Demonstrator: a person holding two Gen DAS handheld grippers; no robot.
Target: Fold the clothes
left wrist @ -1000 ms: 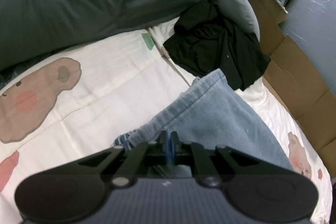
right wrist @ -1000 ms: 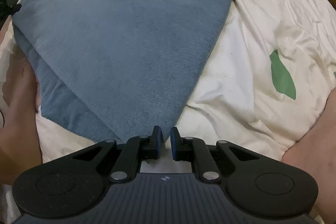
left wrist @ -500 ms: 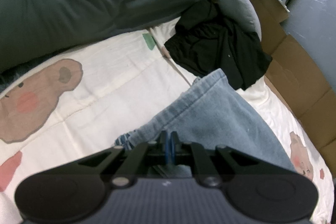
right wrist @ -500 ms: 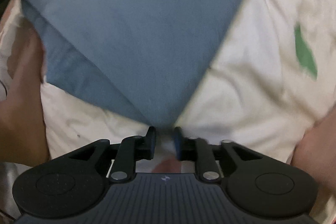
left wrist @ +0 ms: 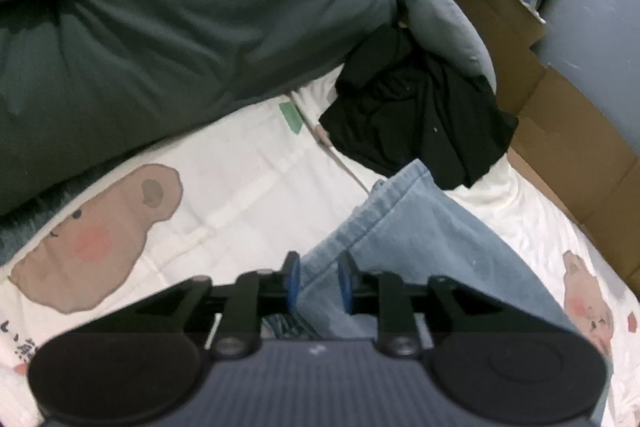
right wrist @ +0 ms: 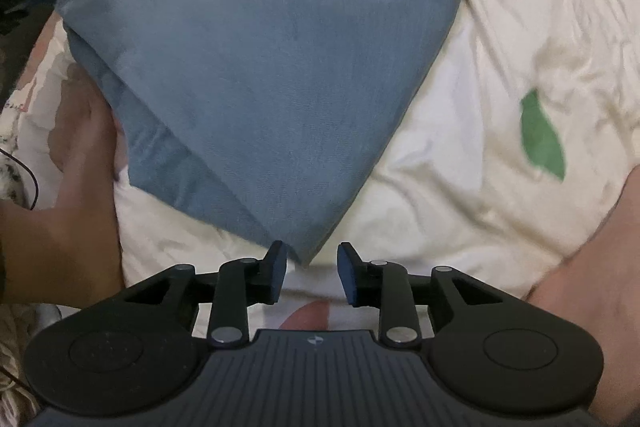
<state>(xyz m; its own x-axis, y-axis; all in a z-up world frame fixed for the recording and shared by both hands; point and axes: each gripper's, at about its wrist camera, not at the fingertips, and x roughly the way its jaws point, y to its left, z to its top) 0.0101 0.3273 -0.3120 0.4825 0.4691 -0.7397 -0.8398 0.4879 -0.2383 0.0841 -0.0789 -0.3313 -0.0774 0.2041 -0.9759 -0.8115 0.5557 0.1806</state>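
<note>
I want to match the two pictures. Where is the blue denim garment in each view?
Left wrist: blue denim garment, lower centre-right, hem between the left gripper pads.
Right wrist: upper centre, corner at the right gripper.
Shared landmark: bear-print bedsheet.

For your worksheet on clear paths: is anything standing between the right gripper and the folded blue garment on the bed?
Nothing visible does. The blue garment lies on the bear-print bedding, its near corner right before the right gripper. The jaws have just been opening and stand apart, not pressing the cloth.
</note>
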